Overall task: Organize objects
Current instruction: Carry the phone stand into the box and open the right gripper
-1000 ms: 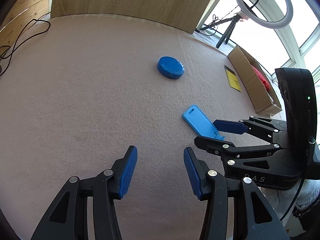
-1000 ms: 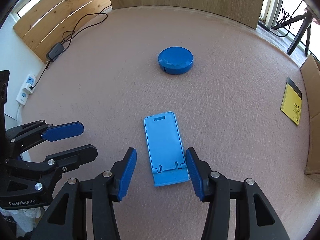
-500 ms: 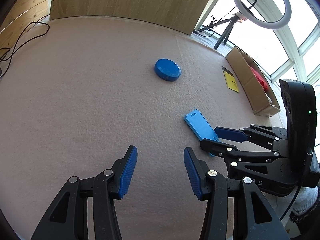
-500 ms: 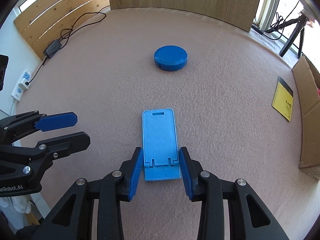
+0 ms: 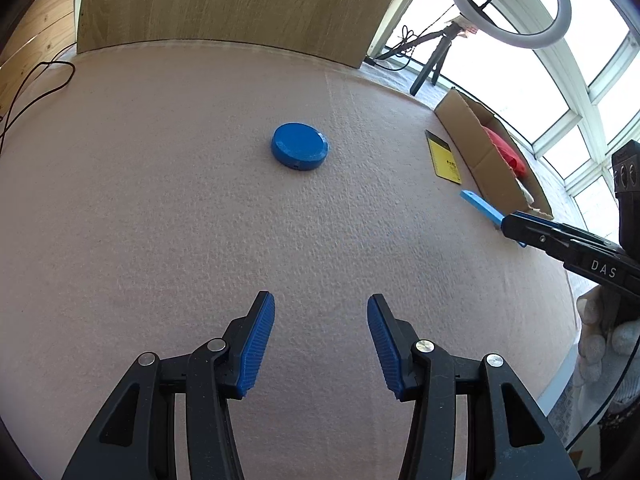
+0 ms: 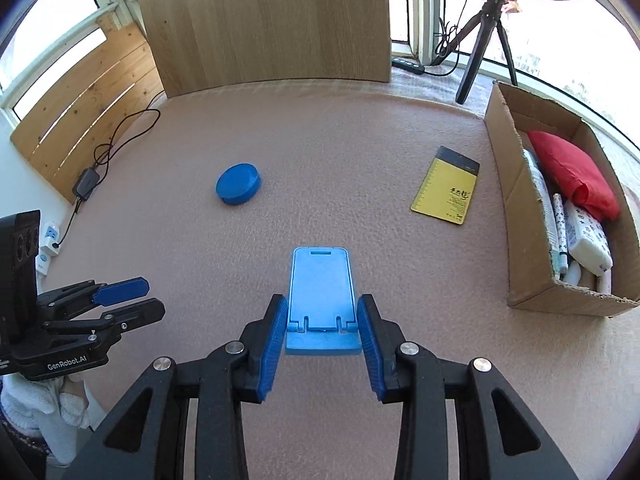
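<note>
Open brown cardboard box (image 6: pixel 516 184) sits at the right edge of the pink felt-covered table (image 6: pixel 360 140), already holding a red cloth bundle (image 6: pixel 568 168) and white patterned pouches (image 6: pixel 586 236); likely the drop spot. A yellow rectangular notepad with a black top strip (image 6: pixel 446 186) lies flat just left of the box. A round flat blue plastic case (image 6: pixel 238 183) lies well apart, mid-table.

Light blue flat plastic phone stand (image 6: pixel 322 300), folded: looks light, rigid, smooth and a bit slippery, thin enough to twist out of a loose pinch. Best held across its hinged base end, where it is thickest.

Right gripper (image 6: pixel 322 334) has just been closing and its jaws now press both side edges of the stand at that base end; the left wrist view shows the stand carried clear of the felt, near the box corner, tip pointing forward past the fingers.

Left gripper (image 5: pixel 321 328) is about half open, empty, hovering over bare felt, far from the round case.
</note>
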`<state>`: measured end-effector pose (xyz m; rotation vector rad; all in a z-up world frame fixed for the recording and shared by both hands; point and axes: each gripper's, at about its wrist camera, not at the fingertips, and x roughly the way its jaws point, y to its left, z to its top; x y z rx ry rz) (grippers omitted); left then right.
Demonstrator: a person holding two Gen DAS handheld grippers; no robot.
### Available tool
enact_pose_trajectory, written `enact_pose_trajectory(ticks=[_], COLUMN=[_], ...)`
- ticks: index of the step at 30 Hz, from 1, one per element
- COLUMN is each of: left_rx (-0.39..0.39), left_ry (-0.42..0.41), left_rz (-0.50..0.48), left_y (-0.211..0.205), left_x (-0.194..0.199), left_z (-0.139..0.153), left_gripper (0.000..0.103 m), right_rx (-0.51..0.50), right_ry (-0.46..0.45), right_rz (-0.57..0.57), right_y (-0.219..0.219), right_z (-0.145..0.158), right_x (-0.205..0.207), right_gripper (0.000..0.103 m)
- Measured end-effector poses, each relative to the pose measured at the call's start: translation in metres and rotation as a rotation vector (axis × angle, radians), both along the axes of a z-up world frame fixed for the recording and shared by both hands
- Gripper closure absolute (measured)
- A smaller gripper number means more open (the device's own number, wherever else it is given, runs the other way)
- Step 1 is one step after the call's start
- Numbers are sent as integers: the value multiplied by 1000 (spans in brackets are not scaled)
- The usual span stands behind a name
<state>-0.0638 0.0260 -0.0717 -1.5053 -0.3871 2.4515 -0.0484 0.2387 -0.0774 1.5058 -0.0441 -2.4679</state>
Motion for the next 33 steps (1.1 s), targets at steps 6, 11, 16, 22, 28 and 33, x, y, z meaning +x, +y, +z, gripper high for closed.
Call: enact_pose_trajectory(ticks=[6,11,16,22,28,33], left_rx=[1,1,-1,-3,-4,-4], left_ry=[2,0,1,0,-3,-7], left_rz=[-20,-29,-33,-31,-32,-32], left_y=[16,26,31,34,33,30], left_x=[-7,-11,-15,-20,-23,-24], left_z=[1,-1,0,-1,-2,-3], left_gripper=[51,51,51,51,51,51], right_rx=[15,36,66,80,83,94], right_ry=[60,93,111,104,88,98], right_rz=[-135,-238,-313,-357,-363,-368], right_y=[69,117,153,173,176,174], right_z=[25,37,40,34,25,26], right_x=[-10,-19,-34,-47,-52,-54], right_gripper=[70,70,70,70,70,49])
